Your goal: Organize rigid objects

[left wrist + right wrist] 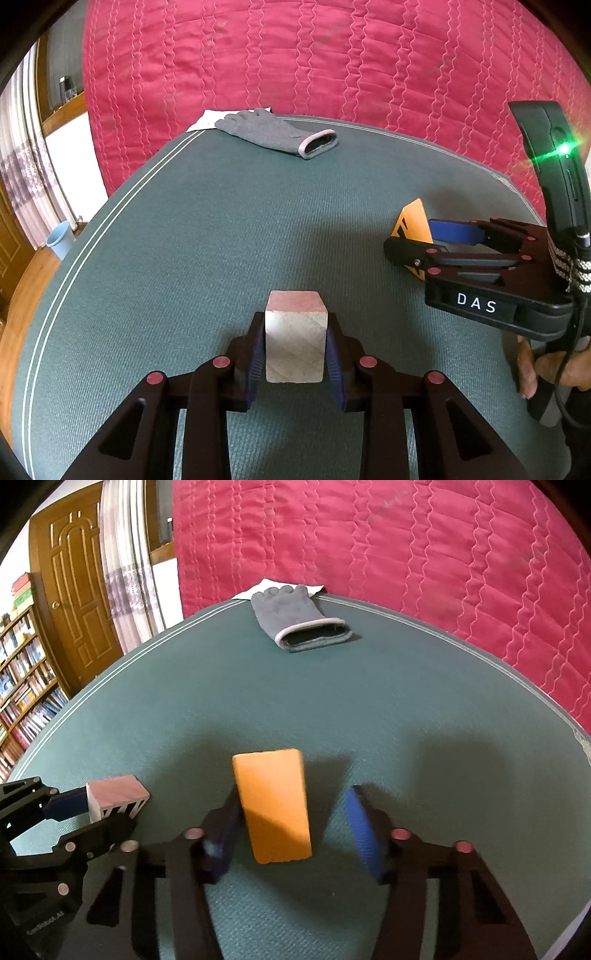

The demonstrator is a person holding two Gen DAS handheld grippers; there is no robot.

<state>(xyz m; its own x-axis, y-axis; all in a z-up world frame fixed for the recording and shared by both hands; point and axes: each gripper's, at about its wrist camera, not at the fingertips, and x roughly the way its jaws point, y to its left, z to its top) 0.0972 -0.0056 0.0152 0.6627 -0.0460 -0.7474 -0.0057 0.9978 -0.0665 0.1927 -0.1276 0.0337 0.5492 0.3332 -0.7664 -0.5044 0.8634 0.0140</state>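
Note:
My left gripper [295,322] is shut on a small wooden cube [295,350] with a pink top, both blue pads pressed against its sides, low over the green table mat [177,251]. In the right wrist view that cube [118,794] and the left gripper [105,814] sit at the far left. An orange rectangular block [275,805] lies on the mat between the fingers of my right gripper [291,798]. The left finger is against the block; the blue right pad [364,830] stands apart from it. The left wrist view shows the right gripper [410,236] around the orange block [415,219].
A grey glove [301,618] lies at the mat's far edge on a white sheet of paper [314,589]. A red quilted bedspread [424,554] rises behind the table. A blue bin [61,238] stands on the floor at left. A person's hand [535,365] grips the right tool.

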